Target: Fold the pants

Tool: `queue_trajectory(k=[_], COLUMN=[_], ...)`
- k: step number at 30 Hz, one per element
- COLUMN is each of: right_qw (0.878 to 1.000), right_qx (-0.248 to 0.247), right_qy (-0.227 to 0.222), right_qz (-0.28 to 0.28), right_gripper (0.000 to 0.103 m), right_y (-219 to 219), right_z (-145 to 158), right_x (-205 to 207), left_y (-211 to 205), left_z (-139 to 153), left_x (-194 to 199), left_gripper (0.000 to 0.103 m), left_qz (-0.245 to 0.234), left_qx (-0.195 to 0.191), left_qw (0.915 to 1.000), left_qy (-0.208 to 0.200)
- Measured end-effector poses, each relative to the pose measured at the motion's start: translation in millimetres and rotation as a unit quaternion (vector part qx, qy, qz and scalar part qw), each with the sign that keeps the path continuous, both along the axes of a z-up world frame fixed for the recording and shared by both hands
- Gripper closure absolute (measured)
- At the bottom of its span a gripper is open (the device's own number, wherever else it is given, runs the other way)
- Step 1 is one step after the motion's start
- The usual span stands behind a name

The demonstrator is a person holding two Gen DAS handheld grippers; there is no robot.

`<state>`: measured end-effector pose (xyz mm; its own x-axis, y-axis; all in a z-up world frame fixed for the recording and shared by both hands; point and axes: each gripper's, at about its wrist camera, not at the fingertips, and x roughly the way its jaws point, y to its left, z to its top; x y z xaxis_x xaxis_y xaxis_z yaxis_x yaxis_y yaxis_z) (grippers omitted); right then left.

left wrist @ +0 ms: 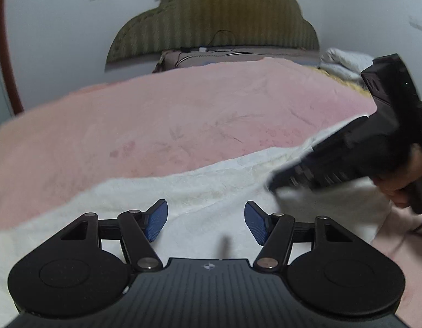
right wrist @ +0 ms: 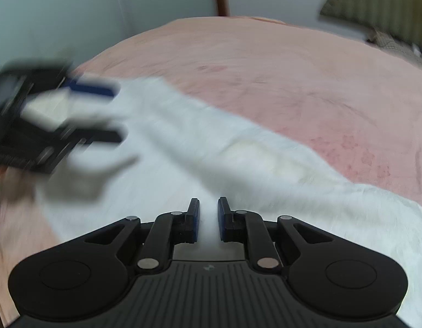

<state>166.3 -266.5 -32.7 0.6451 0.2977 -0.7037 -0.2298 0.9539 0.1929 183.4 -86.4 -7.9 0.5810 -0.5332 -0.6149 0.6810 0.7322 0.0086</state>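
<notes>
White pants (left wrist: pixel 211 180) lie in a long band across the pink bedspread (left wrist: pixel 183 109). My left gripper (left wrist: pixel 206 221) hovers over them, its blue pads wide apart with nothing between them. A hand (left wrist: pixel 407 175) holds my right gripper (left wrist: pixel 276 188) at the right, tip down close to the cloth and blurred. In the right wrist view the right gripper (right wrist: pixel 208 218) shows only a narrow gap between its pads, and I see the white pants (right wrist: pixel 183 150) below it, nothing clearly pinched. The left gripper (right wrist: pixel 115 112) is a blurred shape at the left, jaws apart.
An olive padded headboard (left wrist: pixel 219 19) stands against the white wall at the bed's far end. A grey pillow (left wrist: pixel 238 54) with a thin cable on it lies below it. A white bundle (left wrist: pixel 344 60) sits at the far right. A curved wooden frame (left wrist: pixel 6 54) edges the left.
</notes>
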Motion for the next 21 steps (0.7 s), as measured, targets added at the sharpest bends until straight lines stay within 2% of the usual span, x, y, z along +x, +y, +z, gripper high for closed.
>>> queue_trajectory(k=[1, 3, 4, 6, 8, 11, 13, 14, 16, 17, 18, 20, 21], right_qw=[0.999, 0.99, 0.987, 0.99, 0.992, 0.995, 0.998, 0.999, 1.0, 1.0, 0.999, 0.997, 0.995], right_qx=[0.001, -0.052, -0.066, -0.017, 0.015, 0.027, 0.032, 0.023, -0.009, -0.017, -0.018, -0.044, -0.059], right_qy=[-0.016, -0.039, -0.05, -0.074, -0.071, -0.048, -0.02, -0.006, -0.008, -0.026, -0.036, -0.064, -0.08], right_qz=[-0.029, -0.124, -0.138, -0.118, -0.101, -0.078, -0.048, -0.031, -0.016, -0.007, 0.002, 0.018, 0.018], right_gripper=[0.09, 0.087, 0.086, 0.086, 0.084, 0.081, 0.081, 0.077, 0.066, 0.055, 0.036, 0.022, 0.019], right_y=[-8.6, -15.9, -17.8, -23.9, -28.5, -36.8, -38.3, -36.7, -29.1, -25.7, -20.8, -5.7, 0.4], right_z=[0.7, -0.1, 2.4, 10.4, 13.2, 15.1, 13.0, 8.6, 3.9, 1.3, -1.3, -10.5, -14.7], right_x=[11.9, 18.1, 15.9, -5.1, -26.3, -50.8, -63.3, -64.2, -80.9, -86.5, -92.4, -103.9, -108.6], left_y=[-2.2, -5.4, -5.8, -5.5, -7.8, -15.8, -25.1, -30.3, -41.8, -46.3, -50.3, -55.6, -57.4], left_z=[-4.0, -9.7, -11.8, -14.6, -14.7, -7.8, -0.8, 0.6, -2.7, -4.9, -9.5, -19.6, -23.1], left_x=[0.8, -6.4, -12.1, -18.8, -17.6, -13.1, -8.8, -6.3, 1.3, 5.7, 10.3, 23.1, 28.1], left_gripper=[0.036, 0.036, 0.036, 0.036, 0.036, 0.036, 0.036, 0.034, 0.033, 0.033, 0.033, 0.034, 0.035], left_qz=[0.008, 0.007, 0.0, -0.01, -0.006, -0.021, -0.042, -0.057, -0.097, -0.123, -0.154, -0.215, -0.238], left_qx=[0.003, 0.023, 0.034, 0.048, 0.047, 0.038, 0.042, 0.047, 0.073, 0.087, 0.099, 0.118, 0.125], left_qw=[1.0, 0.9996, 0.9991, 0.998, 0.9979, 0.9976, 0.9942, 0.9909, 0.983, 0.9788, 0.9738, 0.9616, 0.9556], left_qy=[0.004, -0.011, -0.024, -0.039, -0.043, -0.054, -0.091, -0.112, -0.138, -0.139, -0.135, -0.124, -0.121])
